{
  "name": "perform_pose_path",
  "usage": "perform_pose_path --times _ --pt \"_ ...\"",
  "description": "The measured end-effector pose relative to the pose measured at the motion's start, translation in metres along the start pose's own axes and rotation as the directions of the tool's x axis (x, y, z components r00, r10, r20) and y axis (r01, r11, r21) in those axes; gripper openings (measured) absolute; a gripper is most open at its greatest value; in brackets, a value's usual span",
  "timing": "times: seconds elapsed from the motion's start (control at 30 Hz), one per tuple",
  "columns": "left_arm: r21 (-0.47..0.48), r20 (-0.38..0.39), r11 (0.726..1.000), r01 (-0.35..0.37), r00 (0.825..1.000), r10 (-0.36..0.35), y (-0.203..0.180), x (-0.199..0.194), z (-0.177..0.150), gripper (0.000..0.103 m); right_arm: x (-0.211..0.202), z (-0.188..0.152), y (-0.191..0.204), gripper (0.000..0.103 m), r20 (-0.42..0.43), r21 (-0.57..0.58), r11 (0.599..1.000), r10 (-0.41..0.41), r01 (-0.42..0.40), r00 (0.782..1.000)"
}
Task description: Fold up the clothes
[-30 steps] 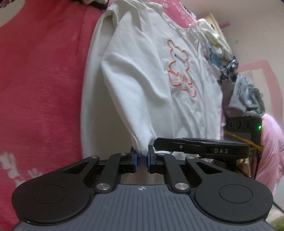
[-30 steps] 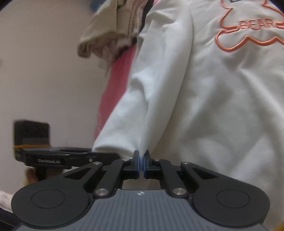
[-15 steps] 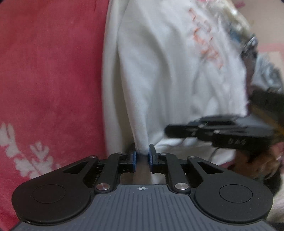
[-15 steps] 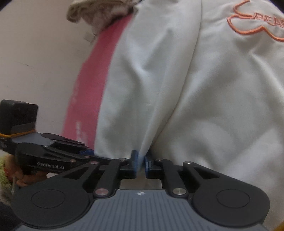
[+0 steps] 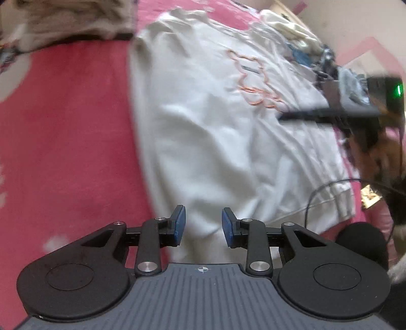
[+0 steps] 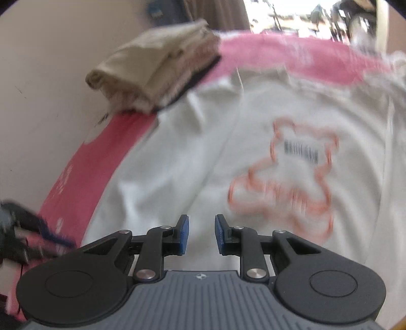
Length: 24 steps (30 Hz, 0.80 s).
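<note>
Lying flat: sweatshirt (image 5: 215, 132), collar seemingly far end | both fingers opening, empty

Pink bedspread (image 5: 63, 152), pale wall (image 6: 50, 63), bright window (image 6: 291, 12) (blurred), folded beige pile (image 6: 157, 73)

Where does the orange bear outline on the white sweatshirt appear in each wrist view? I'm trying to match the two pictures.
Left wrist: orange bear outline upper right of centre, small and slanted.
Right wrist: bear outline right of centre, large, just above the fingers.
Shared landmark: the folded beige clothes on the pink cover.
</note>
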<state>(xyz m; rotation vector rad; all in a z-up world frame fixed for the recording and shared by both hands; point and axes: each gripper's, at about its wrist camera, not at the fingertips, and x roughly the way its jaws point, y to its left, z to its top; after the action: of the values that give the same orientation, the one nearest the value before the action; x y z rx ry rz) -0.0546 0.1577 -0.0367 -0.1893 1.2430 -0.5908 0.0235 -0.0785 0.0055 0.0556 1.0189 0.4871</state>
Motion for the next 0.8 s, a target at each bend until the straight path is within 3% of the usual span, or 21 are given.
perform_pose_path --times 0.13,0.23,0.37,0.43,0.53,0.63,0.8 --pt "0.018 -0.085 0.999 0.030 0.996 -0.028 -0.013 0.046 -0.012 0.030 0.025 0.033 0.015 0.025 0.037 -0.079 0.997 0.021 -0.018 0.999" --pt "0.028 -0.074 0.996 0.087 0.994 -0.085 -0.015 0.036 -0.010 0.031 0.051 0.041 0.027 0.025 0.033 -0.106 0.994 0.035 -0.031 0.999" --pt "-0.060 0.092 0.987 0.147 0.986 -0.142 0.022 -0.006 0.027 0.032 0.072 0.032 0.023 0.025 -0.003 -0.040 0.998 0.052 -0.052 0.999" --pt "-0.117 0.189 0.986 0.115 0.978 -0.091 0.045 -0.015 0.056 0.033 0.076 0.026 0.012 0.025 -0.012 0.027 0.998 0.052 -0.052 0.999" --pt "-0.189 0.308 0.981 0.036 0.951 0.024 0.073 -0.006 0.094 0.033 0.080 0.018 -0.005 0.025 -0.021 0.133 0.989 0.060 -0.057 0.998" --pt "-0.259 0.350 0.966 0.021 0.934 0.073 0.093 0.017 0.122 0.033 0.079 0.011 -0.017 0.025 -0.014 0.205 0.977 0.064 -0.060 0.998" --pt "-0.379 0.363 0.920 0.097 0.930 0.052 0.116 0.043 0.141 0.033 0.081 0.007 -0.032 0.026 0.000 0.292 0.953 0.082 -0.078 0.997"
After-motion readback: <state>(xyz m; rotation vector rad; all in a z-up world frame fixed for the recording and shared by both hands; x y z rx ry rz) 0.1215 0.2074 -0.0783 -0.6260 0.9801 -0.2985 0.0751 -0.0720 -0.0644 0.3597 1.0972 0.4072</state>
